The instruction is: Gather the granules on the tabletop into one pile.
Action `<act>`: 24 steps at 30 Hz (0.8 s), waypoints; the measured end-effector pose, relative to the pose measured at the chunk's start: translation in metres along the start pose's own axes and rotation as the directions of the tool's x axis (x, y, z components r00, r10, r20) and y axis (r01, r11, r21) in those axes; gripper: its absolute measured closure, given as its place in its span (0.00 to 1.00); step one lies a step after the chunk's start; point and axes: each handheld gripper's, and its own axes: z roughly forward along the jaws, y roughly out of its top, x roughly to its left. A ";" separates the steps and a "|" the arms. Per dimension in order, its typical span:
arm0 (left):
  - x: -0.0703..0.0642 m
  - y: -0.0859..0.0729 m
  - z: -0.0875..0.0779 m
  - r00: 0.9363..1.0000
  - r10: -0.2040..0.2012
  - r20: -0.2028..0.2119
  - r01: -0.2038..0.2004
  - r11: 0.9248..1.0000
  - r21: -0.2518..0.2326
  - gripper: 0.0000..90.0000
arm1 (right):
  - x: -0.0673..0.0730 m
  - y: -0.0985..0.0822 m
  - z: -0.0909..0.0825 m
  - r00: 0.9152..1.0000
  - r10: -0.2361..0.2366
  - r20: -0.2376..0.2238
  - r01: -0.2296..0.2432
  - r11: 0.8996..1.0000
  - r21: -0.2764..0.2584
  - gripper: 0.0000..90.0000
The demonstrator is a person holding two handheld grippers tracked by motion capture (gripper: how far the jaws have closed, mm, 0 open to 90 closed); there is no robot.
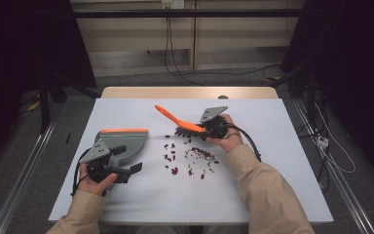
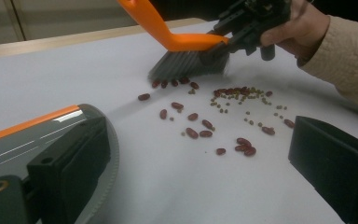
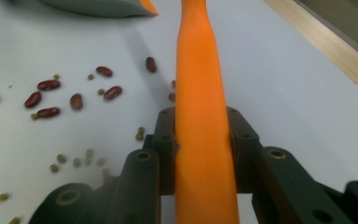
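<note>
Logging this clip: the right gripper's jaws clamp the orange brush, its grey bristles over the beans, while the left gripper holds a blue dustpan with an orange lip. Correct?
Not quite: the plastic dustpan is grey, not blue, as the high view shows. The rest stands.

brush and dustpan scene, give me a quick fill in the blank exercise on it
1. The right gripper is shut on the ____ handle of the brush.
2. The brush's bristles are ____ in colour.
3. The dark red beans lie between the brush and the ____.
4. The left gripper rests at the dustpan, whose far edge carries an orange ____.

Missing words: orange; grey; dustpan; strip
</note>
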 end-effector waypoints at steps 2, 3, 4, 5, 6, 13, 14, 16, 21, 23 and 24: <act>0.000 0.000 0.000 1.000 0.001 0.000 -0.001 1.000 -0.001 0.06 | 0.004 -0.001 -0.004 1.000 -0.014 -0.016 0.014 1.000 0.007 0.78; 0.000 0.000 0.000 1.000 0.001 0.000 -0.001 1.000 0.000 0.06 | 0.005 -0.002 -0.005 1.000 -0.020 -0.020 0.020 1.000 0.007 0.78; 0.000 0.000 0.000 1.000 0.001 -0.002 -0.001 1.000 0.000 0.06 | 0.007 -0.002 -0.007 0.999 -0.019 -0.033 0.020 1.000 0.009 0.78; 0.000 0.000 0.000 1.000 -0.001 -0.004 0.001 1.000 -0.001 0.06 | 0.009 -0.003 -0.009 0.999 -0.021 -0.040 0.022 1.000 0.011 0.78; 0.000 0.000 0.000 1.000 -0.001 -0.005 0.001 1.000 -0.001 0.06 | 0.011 -0.004 -0.011 0.998 -0.031 -0.046 0.031 0.999 0.017 0.78; 0.000 0.000 0.000 1.000 -0.005 -0.006 0.005 1.000 -0.001 0.06 | 0.024 -0.006 -0.019 0.996 -0.047 -0.070 0.049 0.998 0.026 0.78; 0.001 0.000 -0.001 1.000 -0.004 -0.006 0.004 1.000 -0.001 0.06 | 0.025 -0.006 -0.020 0.996 -0.047 -0.071 0.049 0.998 0.027 0.78; 0.000 0.000 0.000 1.000 -0.004 -0.005 0.004 1.000 -0.002 0.06 | 0.027 -0.007 -0.022 0.996 -0.044 -0.075 0.045 0.999 0.023 0.78; 0.000 0.000 0.000 1.000 -0.001 -0.004 0.001 1.000 0.000 0.06 | 0.034 -0.009 -0.026 0.997 -0.033 -0.076 0.035 0.999 0.024 0.78; -0.001 0.000 0.000 1.000 -0.001 -0.003 0.001 1.000 -0.001 0.06 | 0.035 -0.009 -0.027 0.996 -0.036 -0.082 0.038 0.999 0.025 0.78; -0.001 0.000 0.000 1.000 0.002 -0.004 -0.002 1.000 0.000 0.06 | 0.036 -0.009 -0.028 0.996 -0.037 -0.083 0.039 0.999 0.026 0.78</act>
